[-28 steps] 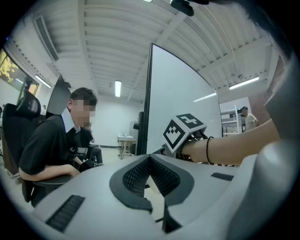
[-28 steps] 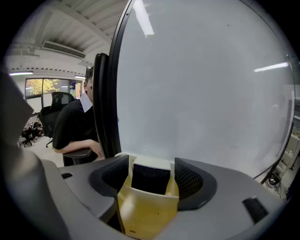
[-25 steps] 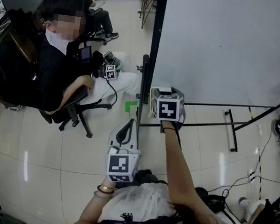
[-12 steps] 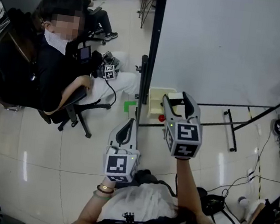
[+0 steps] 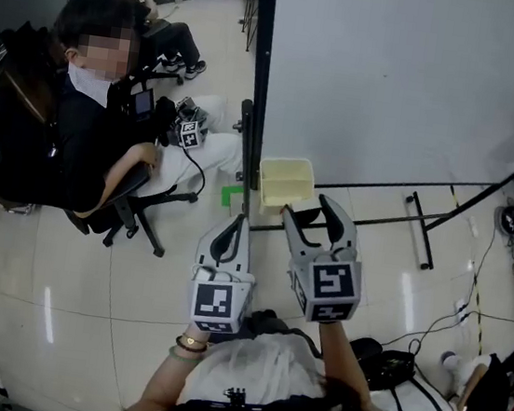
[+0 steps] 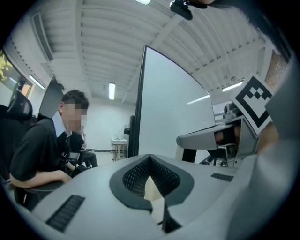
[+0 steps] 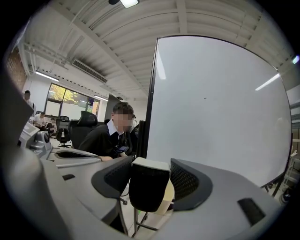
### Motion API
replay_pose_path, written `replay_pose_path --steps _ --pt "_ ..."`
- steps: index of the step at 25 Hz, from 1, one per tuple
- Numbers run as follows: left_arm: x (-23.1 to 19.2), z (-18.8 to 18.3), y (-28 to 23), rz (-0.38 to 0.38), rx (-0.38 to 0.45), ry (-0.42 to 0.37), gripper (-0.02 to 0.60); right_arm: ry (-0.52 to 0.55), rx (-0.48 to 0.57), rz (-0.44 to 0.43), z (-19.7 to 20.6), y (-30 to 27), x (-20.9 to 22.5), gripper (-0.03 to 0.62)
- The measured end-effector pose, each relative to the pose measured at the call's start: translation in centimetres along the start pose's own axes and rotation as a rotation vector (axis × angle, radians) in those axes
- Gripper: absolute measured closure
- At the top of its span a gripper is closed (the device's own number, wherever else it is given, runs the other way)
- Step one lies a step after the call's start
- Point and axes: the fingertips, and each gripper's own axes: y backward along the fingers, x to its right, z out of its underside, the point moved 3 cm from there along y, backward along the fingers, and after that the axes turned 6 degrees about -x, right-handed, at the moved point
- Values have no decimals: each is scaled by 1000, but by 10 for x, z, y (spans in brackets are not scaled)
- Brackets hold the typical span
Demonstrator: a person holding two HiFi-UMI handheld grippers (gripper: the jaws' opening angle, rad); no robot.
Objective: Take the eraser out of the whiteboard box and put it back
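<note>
**Eraser gripped on the right, box just ahead at eleven o'clock**

Nearest us, the left gripper (image 5: 233, 227) hangs with its jaws closed together on nothing. Beside it at three o'clock, the right gripper (image 5: 308, 214) clamps the eraser (image 7: 149, 185). The eraser stands on end between the pads, dark felt facing the camera and pale back uppermost, so we judge its long axis to run up and down across the jaws. Just past those tips, at about eleven o'clock in the head view, the yellow whiteboard box (image 5: 286, 181) opens upward at the whiteboard's (image 5: 414, 80) lower corner. The eraser is outside the box, which fits either lifting it out or carrying it back.
</note>
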Motion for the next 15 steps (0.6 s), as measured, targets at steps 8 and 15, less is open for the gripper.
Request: replay_pose_path --steps 8,15 --pt "3 0 2 -13 23 -18 578 7 26 7 -4 -10 6 326" --pt "-7 7 4 -52 -7 15 578 10 -37 64 -2 -65 16 326"
